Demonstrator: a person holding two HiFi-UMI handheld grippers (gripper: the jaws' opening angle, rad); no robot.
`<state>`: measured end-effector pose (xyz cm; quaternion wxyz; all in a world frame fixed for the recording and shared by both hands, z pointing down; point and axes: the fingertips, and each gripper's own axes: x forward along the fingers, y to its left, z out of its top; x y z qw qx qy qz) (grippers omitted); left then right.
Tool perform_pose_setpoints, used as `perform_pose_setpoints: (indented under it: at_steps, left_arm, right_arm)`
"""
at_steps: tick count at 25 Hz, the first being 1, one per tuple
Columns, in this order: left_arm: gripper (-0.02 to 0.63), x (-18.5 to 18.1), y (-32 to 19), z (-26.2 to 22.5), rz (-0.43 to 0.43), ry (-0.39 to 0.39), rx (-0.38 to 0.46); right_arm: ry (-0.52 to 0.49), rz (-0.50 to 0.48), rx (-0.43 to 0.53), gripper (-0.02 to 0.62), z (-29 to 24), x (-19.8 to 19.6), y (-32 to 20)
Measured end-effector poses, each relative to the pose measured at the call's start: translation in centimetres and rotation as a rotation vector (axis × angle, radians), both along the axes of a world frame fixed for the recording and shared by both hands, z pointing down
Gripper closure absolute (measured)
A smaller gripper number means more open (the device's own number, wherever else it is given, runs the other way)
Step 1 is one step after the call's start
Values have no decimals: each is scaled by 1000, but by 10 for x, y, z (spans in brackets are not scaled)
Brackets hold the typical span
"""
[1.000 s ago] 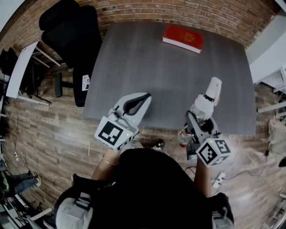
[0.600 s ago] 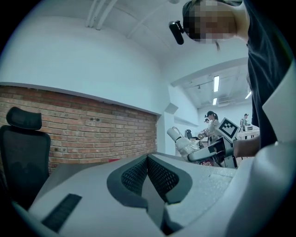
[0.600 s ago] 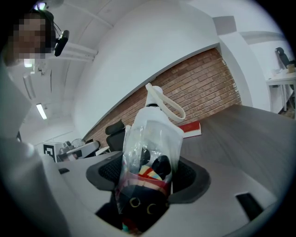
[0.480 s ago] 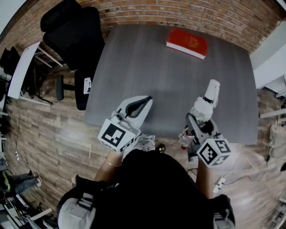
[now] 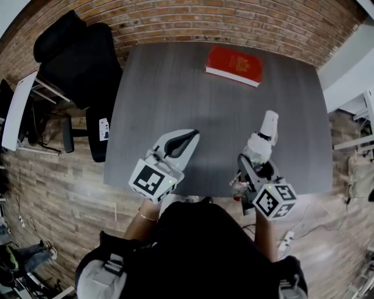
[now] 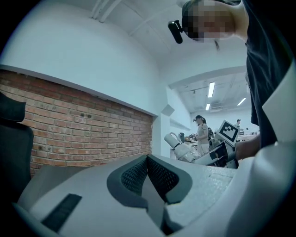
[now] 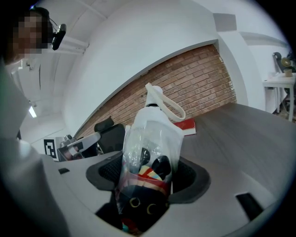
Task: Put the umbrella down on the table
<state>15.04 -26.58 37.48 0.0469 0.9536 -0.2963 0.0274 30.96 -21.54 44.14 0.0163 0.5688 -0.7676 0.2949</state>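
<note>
right gripper, clamped on the umbrella, has advanced over the table's near edge, ready to lower; left gripper closed, empty.

The setting looks like a lab or office workroom rather than a home. A plain grey tabletop stands against a bare brick wall on a wood-plank floor, with a black office chair beside it and a white desk further left. A white power strip lies on the floor. Beyond the brick, the room opens into a white-walled hall with ceiling strip lights, where another person stands among benches of equipment.
</note>
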Motion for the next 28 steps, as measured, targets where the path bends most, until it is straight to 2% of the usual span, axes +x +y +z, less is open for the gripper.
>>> perform_pose_setpoints:
  at_steps: [8,28]
  left_arm:
    - [604,-5,-23,23,-16,-7,-53]
    - [604,-23,-63,40,-50,-24,-79]
  right_arm:
    - [21,-5,-58,304,24,1,-26]
    - [80,-28,-198,305,79,-4,-66]
